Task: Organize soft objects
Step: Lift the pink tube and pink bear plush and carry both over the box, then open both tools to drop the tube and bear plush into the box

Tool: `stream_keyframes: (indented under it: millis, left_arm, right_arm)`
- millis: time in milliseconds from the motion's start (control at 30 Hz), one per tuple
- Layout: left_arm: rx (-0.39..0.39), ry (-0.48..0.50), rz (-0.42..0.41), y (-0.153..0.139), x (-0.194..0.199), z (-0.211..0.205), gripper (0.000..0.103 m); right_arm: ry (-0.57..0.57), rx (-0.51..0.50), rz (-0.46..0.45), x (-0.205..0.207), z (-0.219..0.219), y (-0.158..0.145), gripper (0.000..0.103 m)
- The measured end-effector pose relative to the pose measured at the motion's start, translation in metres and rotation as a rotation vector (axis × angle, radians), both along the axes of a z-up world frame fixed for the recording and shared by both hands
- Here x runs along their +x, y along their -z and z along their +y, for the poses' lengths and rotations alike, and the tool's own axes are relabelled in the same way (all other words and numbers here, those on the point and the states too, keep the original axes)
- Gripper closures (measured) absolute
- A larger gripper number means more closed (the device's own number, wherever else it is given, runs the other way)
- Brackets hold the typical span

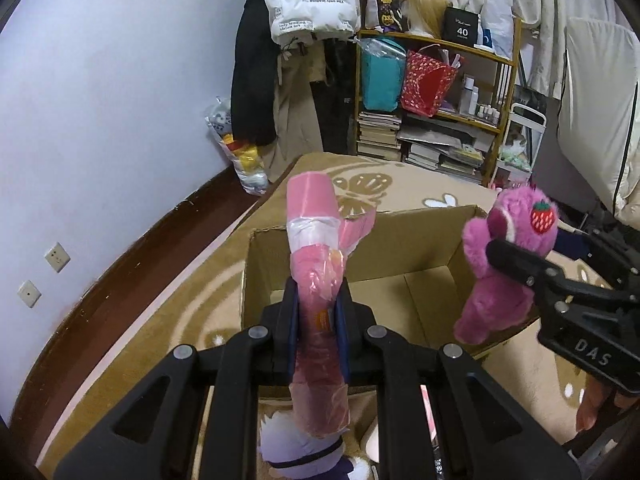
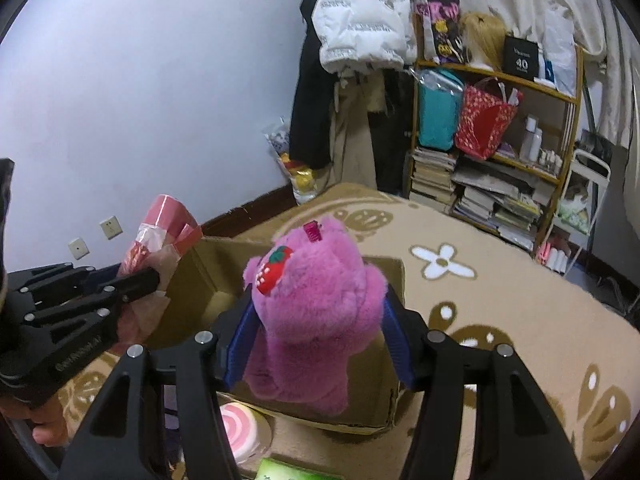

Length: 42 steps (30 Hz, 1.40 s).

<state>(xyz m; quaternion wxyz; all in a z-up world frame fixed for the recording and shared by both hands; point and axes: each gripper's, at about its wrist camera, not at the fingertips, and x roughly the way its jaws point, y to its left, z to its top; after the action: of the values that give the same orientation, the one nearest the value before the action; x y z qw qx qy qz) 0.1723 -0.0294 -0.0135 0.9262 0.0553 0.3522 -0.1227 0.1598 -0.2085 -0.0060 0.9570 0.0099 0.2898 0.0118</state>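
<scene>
My left gripper [image 1: 317,304] is shut on a pink soft toy wrapped in clear plastic [image 1: 316,248], which stands upright above the near wall of an open cardboard box [image 1: 360,220]. From the right wrist view that gripper [image 2: 150,276] and the wrapped toy [image 2: 160,224] sit at the box's left corner. My right gripper [image 2: 318,320] is shut on a fluffy purple-pink plush bear [image 2: 316,320] with a strawberry patch, its blue pads [image 2: 240,344] pressing both sides. The bear [image 1: 504,240] hangs over the box's right rim [image 2: 372,392]. The box floor shows bare cardboard.
The box rests on a beige flower-patterned blanket [image 2: 500,300]. A pink swirl cushion [image 2: 236,428] and a white-purple plush [image 1: 296,452] lie near me. At the back stand a wooden shelf [image 1: 440,120] with books and bags, hanging coats [image 1: 256,80], and a bag of toys [image 1: 240,152].
</scene>
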Motion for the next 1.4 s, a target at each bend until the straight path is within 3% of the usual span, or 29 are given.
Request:
stream_keyframes:
  millis: [333, 500, 567, 633, 800, 867, 933, 1200, 1400]
  left_arm:
    - [-0.007, -0.012, 0.016, 0.010, 0.007, 0.004, 0.085]
    - [-0.015, -0.017, 0.020, 0.008, 0.007, 0.005, 0.077]
    - [-0.002, -0.027, 0.018, 0.007, 0.007, 0.006, 0.054]
    - [0.008, -0.046, -0.005, 0.004, 0.004, 0.008, 0.041]
    - [0.040, -0.072, -0.021, -0.001, -0.002, 0.016, 0.024]
    - [0.037, -0.089, -0.026, -0.004, -0.005, 0.020, 0.007]
    - [0.039, -0.123, -0.055, -0.010, -0.012, 0.026, 0.000]
    - [0.053, -0.171, -0.060, -0.025, -0.041, 0.046, 0.000]
    - [0.052, -0.157, -0.008, -0.031, -0.061, 0.056, 0.000]
  right_arm:
    - [-0.001, 0.023, 0.058, 0.012, -0.004, 0.020, 0.039]
    - [-0.010, 0.011, 0.056, 0.007, 0.000, 0.021, 0.029]
    - [-0.008, 0.009, 0.046, 0.005, 0.001, 0.019, 0.018]
    - [-0.006, 0.019, 0.035, 0.002, 0.001, 0.016, 0.011]
    - [0.016, 0.043, 0.017, -0.006, -0.002, 0.006, 0.000]
    - [0.028, 0.043, 0.007, -0.012, -0.003, 0.001, 0.000]
    - [0.032, 0.048, 0.012, -0.016, -0.004, -0.003, 0.000]
    - [0.043, 0.052, 0.023, -0.041, 0.004, -0.016, 0.000]
    - [0.039, 0.090, 0.028, -0.064, 0.015, -0.020, 0.000]
